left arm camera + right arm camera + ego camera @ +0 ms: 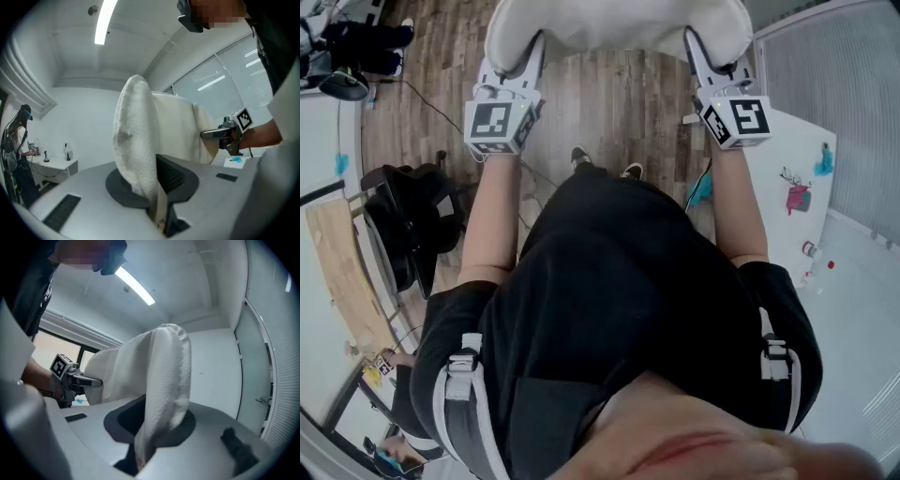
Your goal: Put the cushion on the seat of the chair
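The wood floor [609, 103] ran under everything, with the black chair [408, 225] parked off to our left. The white cushion [619, 28] wasn't on the seat: we had it up in the air out in front of us, over bare floor and well apart from the chair. It hung stretched between our two hands, gripped at each side edge. The left gripper [532, 49] was pinched down on the cushion's left edge, with the fluffy fabric squeezed right between its jaws. The right gripper [694, 42] had the right edge nipped the same way. Both pointed level and away from us, and each gripper view showed the other one clamped on the far side of the cushion.
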Demonstrator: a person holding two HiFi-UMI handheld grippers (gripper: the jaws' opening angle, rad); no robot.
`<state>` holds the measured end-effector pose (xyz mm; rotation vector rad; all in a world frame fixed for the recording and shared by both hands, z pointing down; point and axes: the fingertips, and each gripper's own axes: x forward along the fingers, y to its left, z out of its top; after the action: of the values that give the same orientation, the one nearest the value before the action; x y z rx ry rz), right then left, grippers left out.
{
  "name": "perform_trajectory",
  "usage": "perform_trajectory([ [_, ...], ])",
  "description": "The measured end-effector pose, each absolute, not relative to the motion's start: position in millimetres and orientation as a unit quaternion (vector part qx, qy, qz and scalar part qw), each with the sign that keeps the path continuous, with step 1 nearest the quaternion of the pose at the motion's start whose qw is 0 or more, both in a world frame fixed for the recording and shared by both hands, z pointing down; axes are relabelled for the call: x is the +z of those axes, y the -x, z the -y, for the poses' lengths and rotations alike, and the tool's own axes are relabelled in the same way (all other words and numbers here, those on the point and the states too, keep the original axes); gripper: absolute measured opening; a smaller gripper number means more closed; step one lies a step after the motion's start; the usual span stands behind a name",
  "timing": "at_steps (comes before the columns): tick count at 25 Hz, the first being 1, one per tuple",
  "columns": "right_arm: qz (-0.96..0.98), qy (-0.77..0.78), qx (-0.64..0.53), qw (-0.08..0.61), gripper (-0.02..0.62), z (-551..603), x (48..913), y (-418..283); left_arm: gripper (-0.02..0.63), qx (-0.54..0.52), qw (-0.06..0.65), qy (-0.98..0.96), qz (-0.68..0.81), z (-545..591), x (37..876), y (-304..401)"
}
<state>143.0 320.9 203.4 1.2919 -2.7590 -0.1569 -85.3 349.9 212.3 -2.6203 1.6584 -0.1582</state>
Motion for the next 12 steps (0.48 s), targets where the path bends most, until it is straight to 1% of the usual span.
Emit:
perform_trajectory([
  [12,0.909,-0.415,-0.030,0.040,0.058,-321,215,-140,0.058,-0.059,0.017,0.843,-0.535,-353,216,88],
])
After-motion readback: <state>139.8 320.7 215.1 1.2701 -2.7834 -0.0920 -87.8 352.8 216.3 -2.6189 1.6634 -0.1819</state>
